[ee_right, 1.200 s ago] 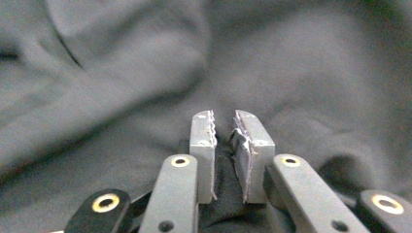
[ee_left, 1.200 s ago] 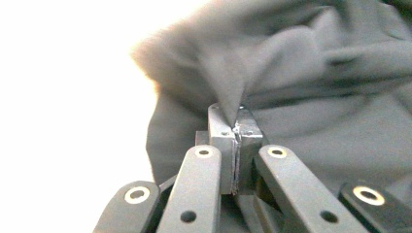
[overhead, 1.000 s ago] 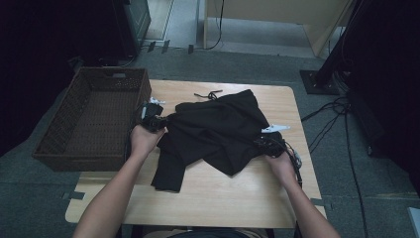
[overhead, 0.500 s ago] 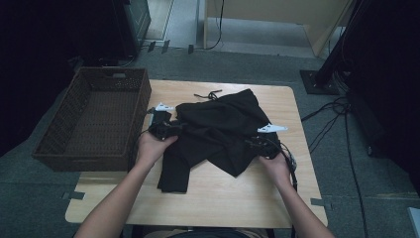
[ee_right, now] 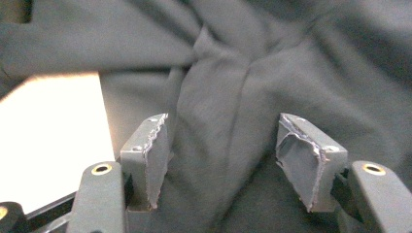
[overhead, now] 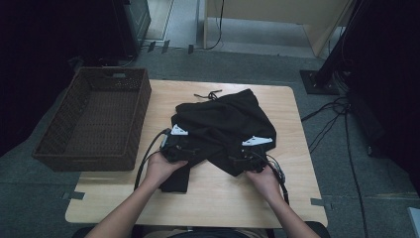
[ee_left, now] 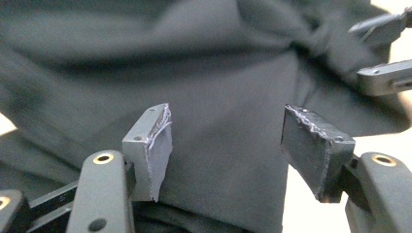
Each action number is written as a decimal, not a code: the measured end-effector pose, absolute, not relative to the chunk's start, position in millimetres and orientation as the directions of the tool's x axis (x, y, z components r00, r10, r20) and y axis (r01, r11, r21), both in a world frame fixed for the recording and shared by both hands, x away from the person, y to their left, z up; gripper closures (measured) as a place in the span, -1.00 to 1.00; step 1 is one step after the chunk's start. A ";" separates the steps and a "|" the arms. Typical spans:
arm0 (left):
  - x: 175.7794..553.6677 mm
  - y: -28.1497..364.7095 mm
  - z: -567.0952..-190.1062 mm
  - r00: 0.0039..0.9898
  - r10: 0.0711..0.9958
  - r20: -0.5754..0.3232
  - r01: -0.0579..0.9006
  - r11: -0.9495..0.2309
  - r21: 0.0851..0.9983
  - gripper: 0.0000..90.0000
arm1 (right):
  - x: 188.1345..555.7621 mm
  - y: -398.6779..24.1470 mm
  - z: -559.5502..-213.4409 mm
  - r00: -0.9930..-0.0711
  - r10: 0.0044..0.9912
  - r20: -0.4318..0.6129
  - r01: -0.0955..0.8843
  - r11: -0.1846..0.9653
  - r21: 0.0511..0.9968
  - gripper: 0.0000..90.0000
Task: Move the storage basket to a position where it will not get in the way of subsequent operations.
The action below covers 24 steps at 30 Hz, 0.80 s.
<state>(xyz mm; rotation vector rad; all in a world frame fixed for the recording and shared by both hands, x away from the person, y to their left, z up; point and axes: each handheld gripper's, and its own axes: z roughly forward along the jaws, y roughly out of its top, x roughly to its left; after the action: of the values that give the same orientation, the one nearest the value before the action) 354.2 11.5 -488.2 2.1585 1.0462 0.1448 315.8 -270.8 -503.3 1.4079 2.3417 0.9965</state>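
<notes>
a black garment (overhead: 225, 124) lay crumpled in a loose heap on the middle of the wooden counter (overhead: 292, 198), with a drawstring trailing from its far edge and one dark flap hanging toward the person's side. the left hand-held gripper (overhead: 184, 146) sat at the garment's near left edge, the right hand-held gripper (overhead: 243, 159) at its near right corner, the two well apart with cloth between them. both had their jaws standing wide, having just been opening. in the left gripper view the left hand-held gripper (ee_left: 227, 145) showed grey pads spread with dark fabric behind and beneath the gap, neither pad pressing on it. in the right gripper view the right hand-held gripper (ee_right: 223, 150) likewise stood spread over a fold of the garment, the cloth loose in the gap and not pinched. a brown woven basket (overhead: 74, 148) stood just beside the counter's left edge, apart from the garment.
</notes>
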 end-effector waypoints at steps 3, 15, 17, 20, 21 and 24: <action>356.9 8.5 -496.6 0.662 0.728 -0.180 0.640 -0.423 0.642 -0.20 | 316.2 -267.2 -506.6 -0.517 0.853 0.073 0.667 0.347 0.660 0.05; 357.3 13.3 -506.4 0.620 0.779 -0.094 0.598 -0.392 0.699 0.75 | 325.4 -272.5 -505.7 -0.523 0.851 0.037 0.651 0.372 0.662 0.94; 357.3 14.3 -503.3 0.630 0.771 -0.098 0.602 -0.405 0.688 0.95 | 326.9 -276.0 -504.6 -0.522 0.850 0.067 0.666 0.357 0.655 0.96; 361.1 21.0 -493.1 0.631 0.755 -0.180 0.638 -0.372 0.674 1.00 | 329.4 -281.8 -496.3 -0.517 0.851 0.095 0.679 0.340 0.651 0.96; 361.9 25.2 -486.2 0.636 0.745 -0.201 0.635 -0.357 0.685 1.00 | 329.6 -283.9 -493.3 -0.516 0.851 0.098 0.677 0.334 0.656 0.96; 364.3 36.8 -459.8 0.636 0.737 -0.229 0.621 -0.313 0.718 1.00 | 329.8 -296.7 -478.6 -0.508 0.854 0.115 0.661 0.301 0.687 0.97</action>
<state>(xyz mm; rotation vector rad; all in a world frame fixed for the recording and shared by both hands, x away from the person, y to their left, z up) 364.3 36.8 -459.8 2.0345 1.0599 0.1785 329.8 -296.7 -478.6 1.3791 2.2989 1.0118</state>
